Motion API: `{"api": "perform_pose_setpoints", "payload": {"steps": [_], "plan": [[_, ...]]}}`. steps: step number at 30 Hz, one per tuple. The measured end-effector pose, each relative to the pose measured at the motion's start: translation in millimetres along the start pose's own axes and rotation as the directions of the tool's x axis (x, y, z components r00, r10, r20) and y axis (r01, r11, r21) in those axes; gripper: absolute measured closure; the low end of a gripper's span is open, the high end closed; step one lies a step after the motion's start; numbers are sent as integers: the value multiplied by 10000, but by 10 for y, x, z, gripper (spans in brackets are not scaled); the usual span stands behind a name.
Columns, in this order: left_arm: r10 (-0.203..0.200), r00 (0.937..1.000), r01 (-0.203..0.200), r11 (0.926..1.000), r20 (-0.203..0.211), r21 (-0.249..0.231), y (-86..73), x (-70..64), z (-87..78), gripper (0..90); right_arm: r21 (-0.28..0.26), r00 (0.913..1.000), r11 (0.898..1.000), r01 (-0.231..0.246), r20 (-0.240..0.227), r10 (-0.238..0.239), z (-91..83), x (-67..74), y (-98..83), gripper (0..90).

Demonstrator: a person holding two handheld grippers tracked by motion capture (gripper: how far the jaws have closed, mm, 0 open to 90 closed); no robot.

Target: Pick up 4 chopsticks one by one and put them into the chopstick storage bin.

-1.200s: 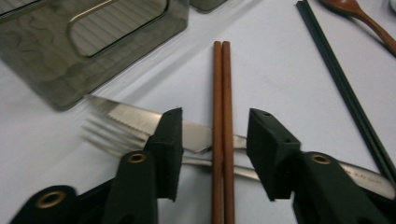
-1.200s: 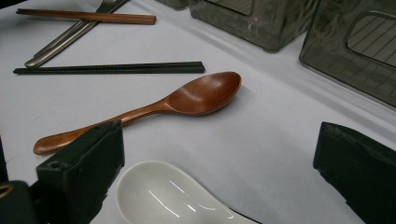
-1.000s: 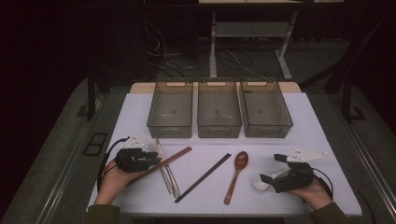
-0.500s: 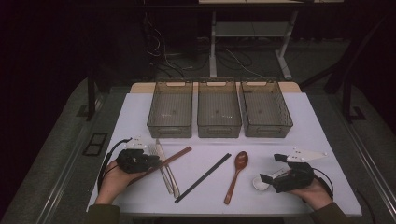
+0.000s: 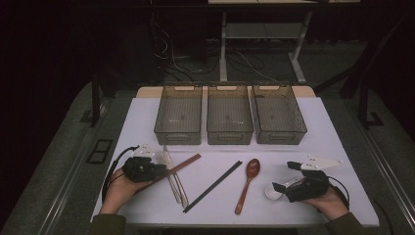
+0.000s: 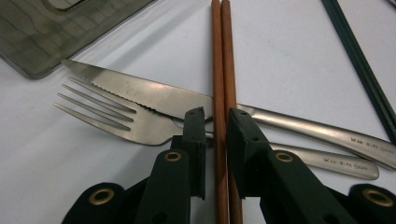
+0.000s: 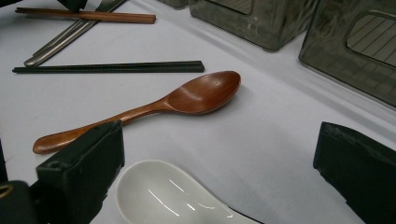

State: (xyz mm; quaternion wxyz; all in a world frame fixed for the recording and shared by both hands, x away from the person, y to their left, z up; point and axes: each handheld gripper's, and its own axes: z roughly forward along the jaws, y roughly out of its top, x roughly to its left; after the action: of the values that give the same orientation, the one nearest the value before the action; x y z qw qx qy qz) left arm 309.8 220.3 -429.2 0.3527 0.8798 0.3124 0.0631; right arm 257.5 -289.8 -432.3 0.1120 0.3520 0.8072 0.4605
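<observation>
My left gripper [image 5: 161, 172] lies at the table's left, and its jaws have just been closing on a pair of brown chopsticks [image 6: 222, 70]. The pads now grip the pair near one end, and the sticks [image 5: 183, 164] slant away up to the right. They cross over a steel fork [image 6: 107, 114] and a serrated knife [image 6: 154, 95]. At the right, my right gripper [image 5: 284, 176] stands wide open around the bowl of a white ceramic spoon [image 7: 163, 196], without touching it. A wooden spoon [image 7: 196, 95] lies just beyond.
Black chopsticks [image 5: 215, 185] lie diagonally at mid-table between the steel cutlery [image 5: 173, 181] and the wooden spoon [image 5: 248, 181]. Three smoky plastic bins [image 5: 179, 113] [image 5: 229, 113] [image 5: 279, 113] stand side by side at the back. The table's front edge runs just below both hands.
</observation>
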Motion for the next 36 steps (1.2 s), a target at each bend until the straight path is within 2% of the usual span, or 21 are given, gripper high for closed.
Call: {"api": "perform_pose_setpoints", "payload": {"steps": [12,15,19,22,36], "plan": [[-147,9999,148,9999,-88,54,-25,28,23,755,13,10000,10000,13,-3,-13,2,2,-1,18],[-49,9999,50,9998,-96,173,-33,49,27,754,11,10000,10000,2,-7,-2,1,1,0,18],[-165,9999,166,9996,-51,247,-49,57,36,753,8,10000,10000,12,-10,-12,0,1,0,18],[-124,9999,126,9992,-60,391,-59,62,47,751,11,10000,10000,11,-9,-11,0,0,0,18],[-56,9999,61,9988,-95,492,-59,60,49,770,44,10000,10000,9,-21,-9,1,4,-1,18]]}}
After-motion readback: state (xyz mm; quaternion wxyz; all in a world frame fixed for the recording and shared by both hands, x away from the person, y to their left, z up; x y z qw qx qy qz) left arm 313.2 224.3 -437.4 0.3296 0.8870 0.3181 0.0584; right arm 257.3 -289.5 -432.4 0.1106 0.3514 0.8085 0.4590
